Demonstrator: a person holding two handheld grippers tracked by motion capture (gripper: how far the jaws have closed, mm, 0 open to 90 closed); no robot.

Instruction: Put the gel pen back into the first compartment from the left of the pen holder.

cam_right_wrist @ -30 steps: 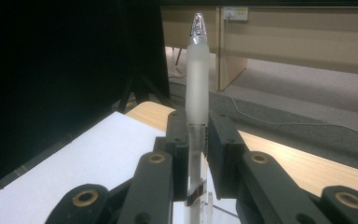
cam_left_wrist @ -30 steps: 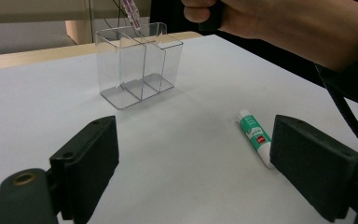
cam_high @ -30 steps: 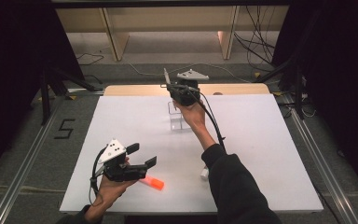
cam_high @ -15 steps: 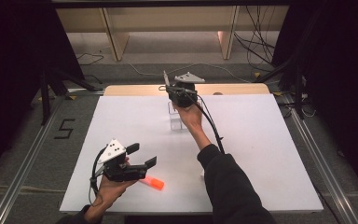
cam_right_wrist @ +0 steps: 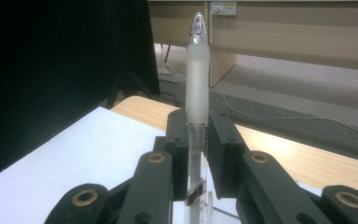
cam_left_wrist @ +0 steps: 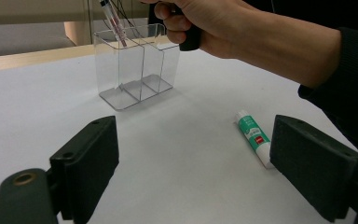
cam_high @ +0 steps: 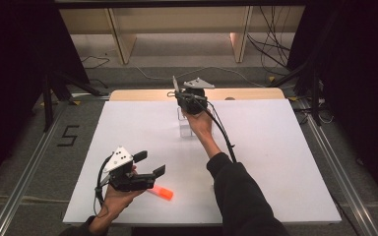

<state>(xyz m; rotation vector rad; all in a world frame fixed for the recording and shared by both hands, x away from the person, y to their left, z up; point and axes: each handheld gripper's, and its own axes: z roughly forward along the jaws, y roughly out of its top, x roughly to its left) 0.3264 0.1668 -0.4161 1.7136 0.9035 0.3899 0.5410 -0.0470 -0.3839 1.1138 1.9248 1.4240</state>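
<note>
My right gripper [cam_high: 179, 98] is shut on a frosted pen [cam_right_wrist: 197, 70], which stands upright between its jaws. It hovers over a clear divided organiser [cam_high: 184, 125] at the far middle of the white table. In the left gripper view the pen [cam_left_wrist: 114, 21] leans with its lower end just inside a rear compartment of the organiser [cam_left_wrist: 137, 65]. My left gripper [cam_high: 150, 163] is open near the front left, and nothing lies between its jaws [cam_left_wrist: 200, 163]. An orange marker [cam_high: 160, 192] lies on the table beside it.
A green and white glue stick [cam_left_wrist: 254, 137] lies flat on the table in front of the organiser. The white board [cam_high: 275, 147] has a wooden strip [cam_high: 142, 94] along its far edge. Cables and dark stands ring the table.
</note>
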